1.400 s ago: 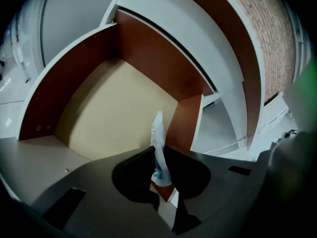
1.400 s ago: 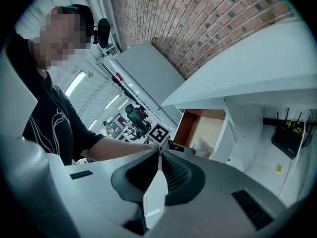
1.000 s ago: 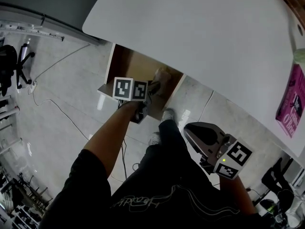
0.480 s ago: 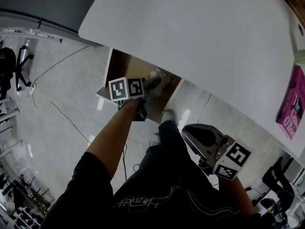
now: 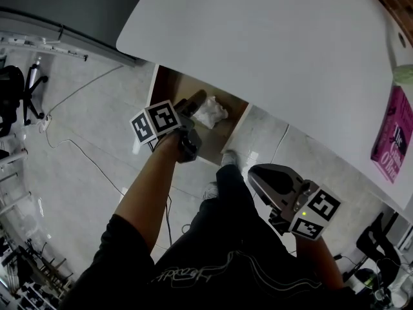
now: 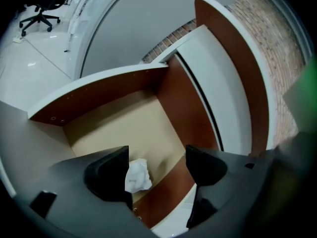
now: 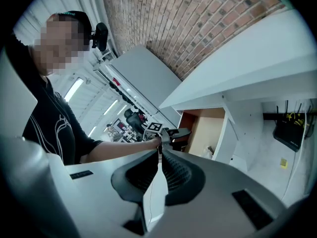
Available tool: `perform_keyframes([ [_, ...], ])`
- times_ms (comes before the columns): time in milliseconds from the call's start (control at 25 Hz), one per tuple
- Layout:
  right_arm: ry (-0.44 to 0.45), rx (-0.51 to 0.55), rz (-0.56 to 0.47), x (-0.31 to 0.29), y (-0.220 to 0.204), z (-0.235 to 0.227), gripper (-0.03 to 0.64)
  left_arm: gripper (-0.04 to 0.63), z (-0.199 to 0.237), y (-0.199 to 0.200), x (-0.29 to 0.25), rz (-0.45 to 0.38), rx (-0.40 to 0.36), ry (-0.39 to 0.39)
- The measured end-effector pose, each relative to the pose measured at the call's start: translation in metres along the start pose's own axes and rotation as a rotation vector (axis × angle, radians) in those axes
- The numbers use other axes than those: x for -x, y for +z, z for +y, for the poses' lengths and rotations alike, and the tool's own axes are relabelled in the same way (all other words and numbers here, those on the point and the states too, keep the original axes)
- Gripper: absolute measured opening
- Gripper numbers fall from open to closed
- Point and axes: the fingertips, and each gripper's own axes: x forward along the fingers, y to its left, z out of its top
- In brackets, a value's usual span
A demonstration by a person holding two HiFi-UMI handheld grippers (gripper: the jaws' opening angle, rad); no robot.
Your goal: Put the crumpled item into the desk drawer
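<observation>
**A:** Left side status?

**B:** Left gripper (image 6: 157, 165) is over the open desk drawer (image 6: 119, 123), a little above centre in the head view. Its black jaws are opening and already wide apart, with nothing clamped.

**A:** Crumpled item?

**B:** The crumpled paper ball (image 5: 211, 113) is white and creased all over. It lies on the drawer's smooth tan floor. In the left gripper view it shows at lower centre, just beside the left jaw's inner edge. I can't tell if it touches that jaw, and the other jaw is well clear of it.

**A:** Drawer build?

**B:** A box with reddish-brown laminate walls, white edges and a flat beige bottom. It sticks out from under the desk top (image 5: 271, 50), a matte white slab with rounded corners.

**A:** Right side?

**B:** Right gripper (image 7: 159, 155) is at lower right in the head view, over the person's dark clothing and well apart from the drawer. Its ribbed black pads are pressed together with nothing between them.

**A:** Surroundings?

**B:** Glossy pale tile floor (image 5: 77, 154), and a brick wall (image 7: 198, 19) across the top of the right gripper view.
</observation>
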Motion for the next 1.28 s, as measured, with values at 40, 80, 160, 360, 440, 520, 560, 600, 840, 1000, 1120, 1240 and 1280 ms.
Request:
perform_keyframes([
  [40, 0.000, 0.005, -0.006, 0.000, 0.002, 0.005, 0.051, 0.359, -0.007, 0.000, 0.009, 0.001, -0.004, -0.018],
  [80, -0.001, 0.012, -0.011, 0.002, 0.004, 0.010, 0.051, 0.359, -0.015, -0.002, 0.018, 0.007, -0.011, -0.036],
  [160, -0.004, 0.029, -0.025, 0.007, 0.010, 0.020, 0.051, 0.359, -0.032, -0.008, 0.041, 0.025, -0.043, -0.066],
  [360, -0.022, 0.117, -0.053, 0.023, 0.026, 0.058, 0.051, 0.298, -0.075, -0.023, 0.117, 0.053, -0.170, -0.087],
  [440, -0.029, 0.156, -0.067, 0.029, 0.033, 0.078, 0.051, 0.227, -0.096, -0.030, 0.152, 0.057, -0.206, -0.095],
  [520, -0.023, 0.179, -0.095, 0.036, 0.043, 0.103, 0.051, 0.176, -0.122, -0.038, 0.189, 0.058, -0.244, -0.132],
  [560, -0.018, 0.189, -0.110, 0.040, 0.048, 0.118, 0.051, 0.159, -0.137, -0.041, 0.208, 0.054, -0.271, -0.154],
  [600, -0.014, 0.202, -0.123, 0.044, 0.053, 0.132, 0.051, 0.144, -0.152, -0.044, 0.226, 0.047, -0.306, -0.175],
  [840, -0.007, 0.326, -0.187, 0.071, 0.082, 0.211, 0.051, 0.057, -0.238, -0.060, 0.322, 0.005, -0.548, -0.327],
  [1000, 0.000, 0.395, -0.234, 0.091, 0.099, 0.261, 0.051, 0.048, -0.290, -0.080, 0.380, -0.034, -0.728, -0.422],
  [1120, 0.018, 0.426, -0.251, 0.107, 0.099, 0.301, 0.051, 0.037, -0.319, -0.102, 0.421, -0.059, -0.830, -0.465],
  [1240, 0.038, 0.450, -0.283, 0.119, 0.103, 0.332, 0.051, 0.026, -0.346, -0.115, 0.456, -0.086, -0.913, -0.517],
  [1280, 0.035, 0.463, -0.292, 0.122, 0.104, 0.341, 0.051, 0.025, -0.353, -0.119, 0.468, -0.093, -0.936, -0.532],
])
